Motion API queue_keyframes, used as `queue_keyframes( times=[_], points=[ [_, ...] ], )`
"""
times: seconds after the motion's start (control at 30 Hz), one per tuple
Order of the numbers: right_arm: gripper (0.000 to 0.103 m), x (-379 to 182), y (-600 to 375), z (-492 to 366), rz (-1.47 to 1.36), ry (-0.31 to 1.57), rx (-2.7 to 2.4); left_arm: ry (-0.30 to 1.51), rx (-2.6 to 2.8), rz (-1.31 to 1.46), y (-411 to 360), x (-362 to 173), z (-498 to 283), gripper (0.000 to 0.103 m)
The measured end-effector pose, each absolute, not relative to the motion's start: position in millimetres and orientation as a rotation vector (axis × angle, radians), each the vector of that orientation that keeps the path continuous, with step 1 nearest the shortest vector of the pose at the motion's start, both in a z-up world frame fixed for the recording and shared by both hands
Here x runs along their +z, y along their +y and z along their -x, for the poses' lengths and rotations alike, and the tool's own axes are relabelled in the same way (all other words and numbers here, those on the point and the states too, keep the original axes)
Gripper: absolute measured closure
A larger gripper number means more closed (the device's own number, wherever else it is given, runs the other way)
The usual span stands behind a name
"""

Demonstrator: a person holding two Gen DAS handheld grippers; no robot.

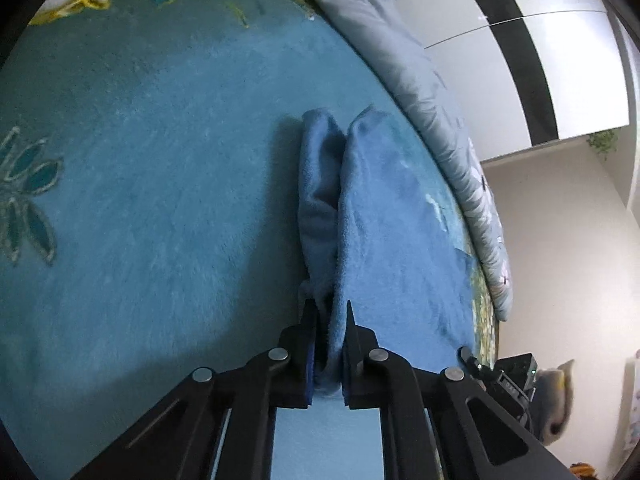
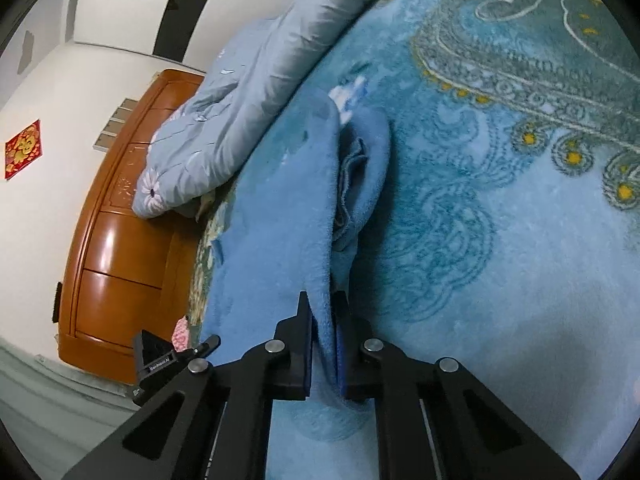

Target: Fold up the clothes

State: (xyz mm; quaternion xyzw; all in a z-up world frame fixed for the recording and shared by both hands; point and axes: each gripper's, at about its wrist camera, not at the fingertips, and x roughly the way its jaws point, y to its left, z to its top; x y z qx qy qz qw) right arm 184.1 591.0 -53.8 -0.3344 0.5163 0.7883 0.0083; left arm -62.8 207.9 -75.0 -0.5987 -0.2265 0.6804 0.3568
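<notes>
Left wrist view: left gripper (image 1: 330, 312) was clenched on one end of a blue fleece garment (image 1: 384, 216), fabric pinched between the pads. Garment was held raised over the teal patterned blanket (image 1: 140, 200) on the bed, hanging doubled in two layers. Grey quilt (image 1: 440, 120) was bunched along the far edge.

Right wrist view: right gripper (image 2: 324, 312) was likewise clamped on the garment's other end (image 2: 280, 220). Wooden headboard (image 2: 120, 240) was seen beyond.

Step was judged mid-fold, halves being brought together. Garment type possibly a towel or top; unclear. Next, both ends would need lowering together, edges aligned, before release.
</notes>
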Motion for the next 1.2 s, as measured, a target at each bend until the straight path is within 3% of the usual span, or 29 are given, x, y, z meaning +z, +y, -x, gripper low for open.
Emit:
queue_keyframes(
  times=[0.4, 0.77, 0.97, 1.07, 1.2],
  points=[
    [0.094, -42.3, 540.2, -265.5, 1.065, 1.647, 2.511, -0.465, 1.783, 1.502, 150.2, -57.1, -26.6, 0.094],
    [0.094, -70.8, 528.9, -285.8, 1.095, 1.652, 2.444, -0.481, 1.809, 1.500, 133.3, -80.0, -50.2, 0.093],
    [0.094, -75.9, 530.9, -287.1, 1.082, 1.669, 2.447, -0.595, 1.737, 1.494, 117.3, -81.0, -45.7, 0.090],
    [0.093, -79.4, 531.2, -287.3, 1.073, 1.685, 2.443, -0.626, 1.764, 1.480, 105.3, -71.9, -41.1, 0.084],
    [0.091, -77.6, 532.0, -285.9, 1.083, 1.662, 2.453, -0.540, 1.843, 1.414, 109.7, -48.7, -33.6, 0.066]
  ],
)
